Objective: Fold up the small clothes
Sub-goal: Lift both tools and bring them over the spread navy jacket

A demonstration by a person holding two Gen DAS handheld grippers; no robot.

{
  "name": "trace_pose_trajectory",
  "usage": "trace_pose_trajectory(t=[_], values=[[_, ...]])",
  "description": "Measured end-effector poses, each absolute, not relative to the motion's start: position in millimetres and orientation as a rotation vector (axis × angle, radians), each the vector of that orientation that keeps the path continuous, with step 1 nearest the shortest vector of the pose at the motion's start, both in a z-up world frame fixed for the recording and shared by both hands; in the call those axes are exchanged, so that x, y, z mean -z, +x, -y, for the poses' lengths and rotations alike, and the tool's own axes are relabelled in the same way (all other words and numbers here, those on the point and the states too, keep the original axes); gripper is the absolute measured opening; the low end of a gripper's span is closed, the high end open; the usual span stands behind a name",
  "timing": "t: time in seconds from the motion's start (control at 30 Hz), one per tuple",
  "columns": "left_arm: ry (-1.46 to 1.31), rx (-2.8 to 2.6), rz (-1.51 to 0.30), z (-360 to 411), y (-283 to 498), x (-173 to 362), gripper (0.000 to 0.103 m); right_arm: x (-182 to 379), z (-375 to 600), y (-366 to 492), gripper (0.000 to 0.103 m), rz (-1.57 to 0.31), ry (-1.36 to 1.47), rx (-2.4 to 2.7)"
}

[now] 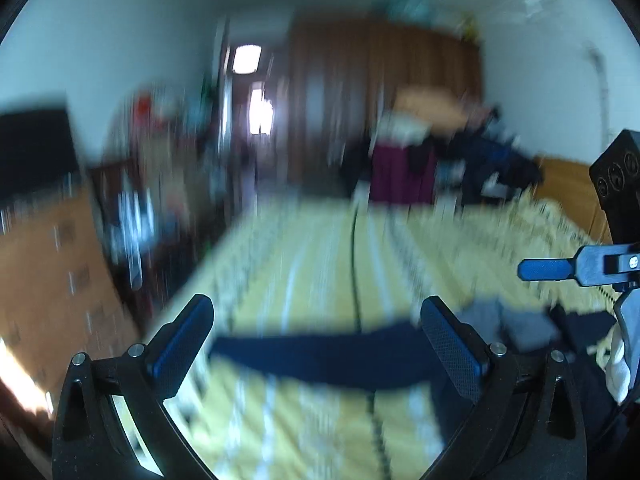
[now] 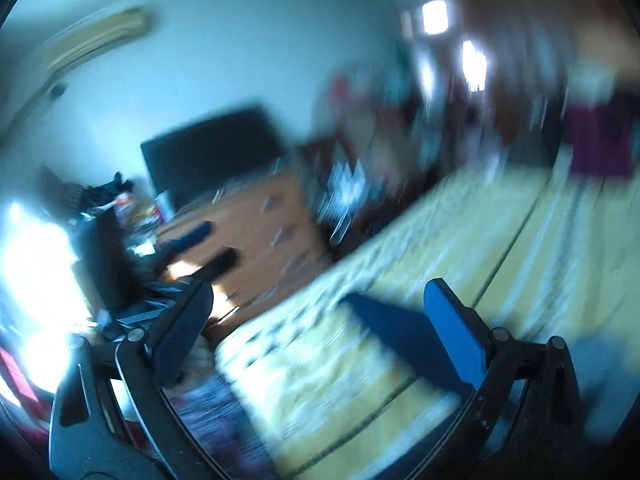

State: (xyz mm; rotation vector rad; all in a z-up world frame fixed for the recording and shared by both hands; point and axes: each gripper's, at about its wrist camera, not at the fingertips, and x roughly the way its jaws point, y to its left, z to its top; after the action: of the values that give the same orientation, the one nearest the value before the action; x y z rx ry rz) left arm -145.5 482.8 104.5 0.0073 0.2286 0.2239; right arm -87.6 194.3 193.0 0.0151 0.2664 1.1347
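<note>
left tongs (image 1: 316,344): spread wide, empty, hovering low over the bed (image 1: 320,248). Nothing between the pads.
right tongs (image 2: 316,328): also spread wide, empty. Seen from the left wrist, one blue finger (image 1: 546,269) sits well up and to the right of the garment.
why held so: my read is that both are between grasps, raised off the fabric and splayed ready to pinch an edge. Both views are badly motion-blurred, so the rigs are likely moving.
task item: dark navy garment (image 1: 328,360), lying flat on the yellow patterned bedspread (image 1: 304,272), directly ahead of the left tongs and spanning the gap between its two fingers. In the right wrist view it appears as a navy slab (image 2: 384,324) just beside the right-hand finger.
look: long, narrow band from the left view, edges fairly straight, no obvious bunching. Cannot tell garment type or whether it is already folded; too blurred.
nearby: grey cloth (image 1: 516,320) and another dark piece (image 1: 580,324) lie just right of the navy one, probably more items queued.
surroundings: wooden dresser (image 2: 256,224) and dark screen (image 2: 212,148) beside the bed, not involved.
</note>
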Motion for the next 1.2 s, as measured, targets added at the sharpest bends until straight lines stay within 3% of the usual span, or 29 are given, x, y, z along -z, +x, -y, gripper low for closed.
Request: trace_pose_trajectory(t=[0.1,0.17,0.3,0.47,0.57,0.8,0.9,0.97,1.2], values=[[0.131,-0.164,0.142,-428.6,-191.3,-148.9,0.103,-173.9,-112.3,-137.2,0.103,0.135,0.048,-0.935],[0.110,-0.060,0.199,-415.3,-198.8,-136.3,0.103,-142.9,-78.9,-143.0,0.103,0.052,0.127,-0.935],[-0.093,-0.049,-0.163,-413.5,-149.6,-52.3,0.103,-72.3,-50.9,-142.8,0.103,-0.245,0.095,-0.912],[-0.385,-0.197,-0.437,-477.6,-104.0,76.1,0.103,11.9,-27.1,-128.2,0.103,-0.608,0.060,-0.853],[-0.504,-0.312,-0.530,-526.7,-87.7,118.1,0.103,51.1,-20.4,-109.3,0.103,-0.781,0.095,-0.798],[-0.691,-0.406,-0.615,-654.9,-30.3,166.5,0.102,100.4,2.5,-61.5,0.103,-0.968,0.223,-0.733],[-0.741,-0.383,-0.663,-696.8,9.8,192.3,0.089,120.2,-8.4,-39.7,0.103,-1.012,0.212,-0.730],[-0.766,-0.370,-0.703,-717.8,38.4,211.8,0.073,129.2,-17.9,-27.0,0.103,-1.049,0.199,-0.732],[-0.820,-0.497,-0.764,-764.6,82.4,250.8,0.070,144.2,-32.3,-10.4,0.103,-1.063,0.164,-0.748]])
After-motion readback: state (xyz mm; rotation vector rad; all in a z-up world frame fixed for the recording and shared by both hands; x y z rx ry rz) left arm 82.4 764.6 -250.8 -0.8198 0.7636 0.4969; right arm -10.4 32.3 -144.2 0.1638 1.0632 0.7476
